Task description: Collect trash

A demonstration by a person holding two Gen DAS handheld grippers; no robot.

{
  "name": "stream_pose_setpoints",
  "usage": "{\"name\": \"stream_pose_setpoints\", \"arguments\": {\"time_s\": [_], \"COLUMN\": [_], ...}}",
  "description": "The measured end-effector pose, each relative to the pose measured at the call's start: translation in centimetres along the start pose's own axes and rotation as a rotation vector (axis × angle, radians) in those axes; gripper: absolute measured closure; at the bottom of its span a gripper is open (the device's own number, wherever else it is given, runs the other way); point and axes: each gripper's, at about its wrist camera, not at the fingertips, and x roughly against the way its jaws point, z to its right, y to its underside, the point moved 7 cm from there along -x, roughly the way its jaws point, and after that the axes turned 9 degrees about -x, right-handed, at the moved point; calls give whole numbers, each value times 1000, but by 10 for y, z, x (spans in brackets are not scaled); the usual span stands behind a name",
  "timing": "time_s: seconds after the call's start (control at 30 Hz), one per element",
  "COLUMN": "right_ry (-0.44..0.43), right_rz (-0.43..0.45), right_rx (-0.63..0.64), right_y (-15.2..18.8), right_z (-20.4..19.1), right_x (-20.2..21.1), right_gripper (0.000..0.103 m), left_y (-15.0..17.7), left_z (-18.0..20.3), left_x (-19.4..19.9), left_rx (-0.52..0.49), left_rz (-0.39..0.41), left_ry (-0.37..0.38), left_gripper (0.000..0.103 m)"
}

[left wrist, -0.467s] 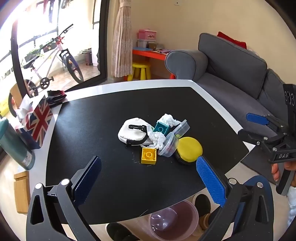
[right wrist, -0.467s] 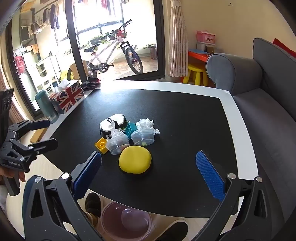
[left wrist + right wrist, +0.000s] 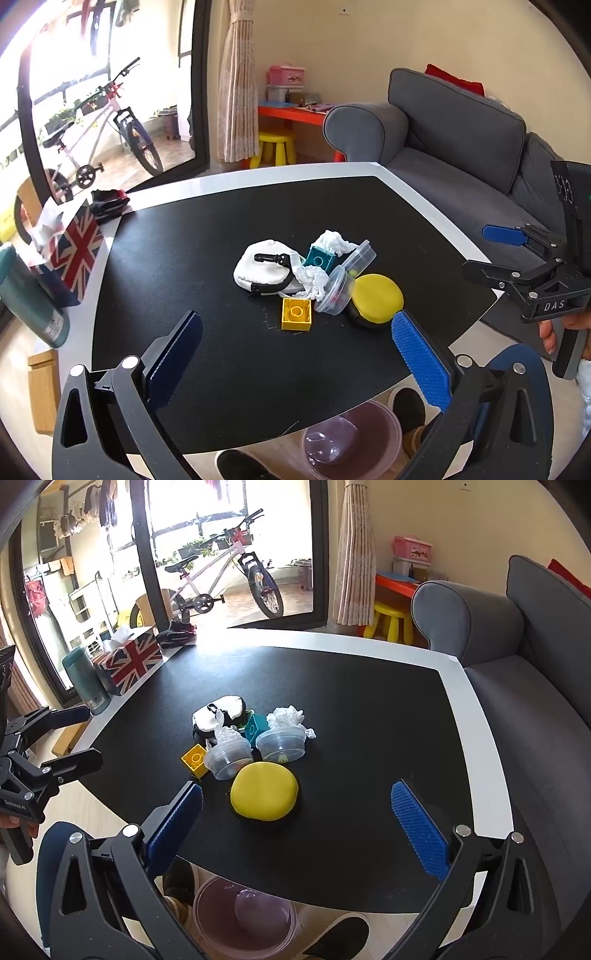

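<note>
A pile lies mid-table: crumpled white tissues, two clear plastic cups, a yellow brick, a teal brick, a white pouch and a yellow round case. My left gripper is open and empty, hovering short of the pile. My right gripper is open and empty, just short of the yellow case. Each gripper shows in the other's view, the right and the left.
A clear pinkish bin stands on the floor under the table's near edge. A Union Jack tissue box and a teal bottle stand at the left edge. A grey sofa is at the right.
</note>
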Motion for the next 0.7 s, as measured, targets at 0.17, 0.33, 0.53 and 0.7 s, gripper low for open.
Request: {"name": "stream_pose_setpoints", "arguments": {"time_s": [0.17,0.33,0.53,0.7], "right_ry": [-1,3,5,6], "right_rz": [-7,-7,-5,-4], "right_rx": [3,-2,-1,-2], "right_y": [1,1,1,2], "right_z": [-1,-1,1,2], "right_x": [-3,-4,-4,-4], "right_gripper": [3,3,3,3], "left_y": [0,-3,-4,-4], "left_z": [2,4,2,2], "left_x": [0,0,-1,-3], "left_rx": [-17,-31,-31,-16], "left_rz": [3,15,14,5], "left_ry": [-3,-9,-21,-11], "left_gripper": [5,5,5,5]}}
